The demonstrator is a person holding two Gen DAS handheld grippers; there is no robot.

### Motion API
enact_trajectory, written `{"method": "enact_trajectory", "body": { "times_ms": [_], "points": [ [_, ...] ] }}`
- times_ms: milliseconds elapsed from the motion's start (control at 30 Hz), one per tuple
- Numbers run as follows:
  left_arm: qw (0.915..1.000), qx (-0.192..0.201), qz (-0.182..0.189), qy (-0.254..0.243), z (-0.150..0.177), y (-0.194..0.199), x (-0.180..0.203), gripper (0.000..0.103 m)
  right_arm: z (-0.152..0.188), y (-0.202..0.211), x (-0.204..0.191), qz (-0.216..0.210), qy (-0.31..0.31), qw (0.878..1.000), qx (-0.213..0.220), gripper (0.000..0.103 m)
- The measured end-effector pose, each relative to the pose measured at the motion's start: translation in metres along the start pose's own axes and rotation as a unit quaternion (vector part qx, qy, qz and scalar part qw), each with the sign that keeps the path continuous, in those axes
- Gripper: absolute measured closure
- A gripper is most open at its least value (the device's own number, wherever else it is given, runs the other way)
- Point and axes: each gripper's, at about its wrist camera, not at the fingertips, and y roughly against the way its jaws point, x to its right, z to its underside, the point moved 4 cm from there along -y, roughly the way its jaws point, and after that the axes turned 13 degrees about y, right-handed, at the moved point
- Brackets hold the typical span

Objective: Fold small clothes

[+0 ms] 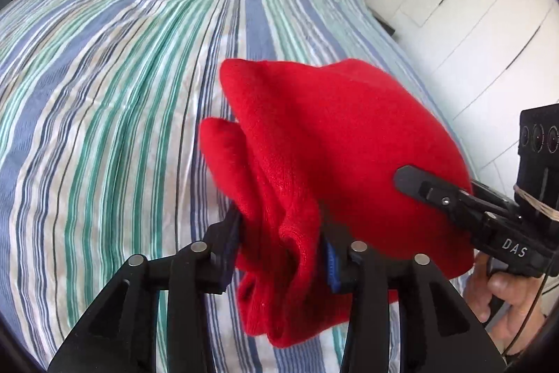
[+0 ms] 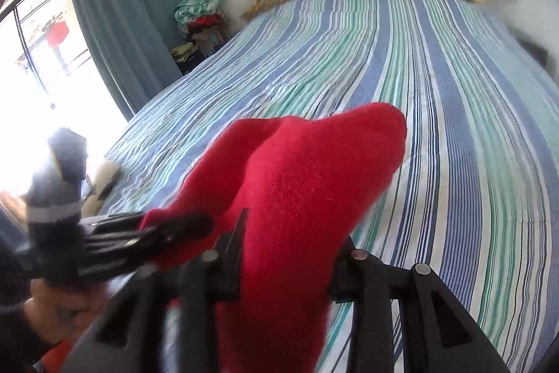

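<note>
While both jaws clamp the red garment point(image 1: 314, 145), striped bed point(image 1: 104, 76) lies open beyond.

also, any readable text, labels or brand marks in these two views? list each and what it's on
"DAS": white letters on the black body of the right gripper, seen in the left wrist view.
Red garment: no label or print visible.
Striped bedsheet: pattern only, no text.
Left gripper: no marking visible.
Shapes beyond the window in the right wrist view: too washed out to read.

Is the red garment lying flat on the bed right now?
No, the red garment is bunched and lifted above the striped bedsheet, clamped in both grippers.
</note>
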Motion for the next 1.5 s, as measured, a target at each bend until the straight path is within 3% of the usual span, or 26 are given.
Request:
{"method": "enact_trajectory", "body": {
  "times_ms": [100,167,233,300,500,767,1033,1133,1367,1500],
  "points": [
    [0.9983,-0.01,-0.057,-0.007,0.039,-0.005,-0.02,0.054,0.048,-0.017,0.016,0.011,-0.042,0.997,-0.067,0.044],
    [0.9978,0.009,-0.064,-0.014,0.06,0.014,-0.028,0.03,0.084,-0.015,0.019,0.037,-0.045,0.994,-0.094,0.034],
    [0.9954,0.042,-0.081,-0.03,0.077,0.038,-0.028,0.013,0.111,-0.001,0.015,0.059,-0.033,0.993,-0.101,0.026],
    [0.991,0.069,-0.101,-0.054,0.09,0.059,-0.023,0.006,0.131,0.018,0.006,0.074,-0.025,0.992,-0.101,0.02],
    [0.9708,0.118,-0.186,-0.096,0.108,0.097,-0.002,0.004,0.149,0.077,-0.032,0.107,-0.019,0.991,-0.08,0.009],
    [0.9592,0.165,-0.21,-0.094,0.116,0.142,0.016,0.003,0.134,0.131,-0.077,0.133,-0.034,0.989,-0.046,0.002],
    [0.9581,0.169,-0.219,-0.072,0.127,0.159,0.021,0.003,0.13,0.161,-0.093,0.159,-0.035,0.986,-0.043,0.001],
    [0.9626,0.152,-0.215,-0.063,0.131,0.163,0.022,0.003,0.129,0.169,-0.098,0.167,-0.034,0.984,-0.044,0.001],
    [0.9696,0.125,-0.195,-0.079,0.143,0.175,0.026,0.003,0.132,0.185,-0.113,0.182,-0.035,0.981,-0.053,0.001],
    [0.968,0.127,-0.198,-0.087,0.147,0.179,0.025,0.002,0.131,0.189,-0.121,0.19,-0.033,0.979,-0.062,0.0]
  ]
}}
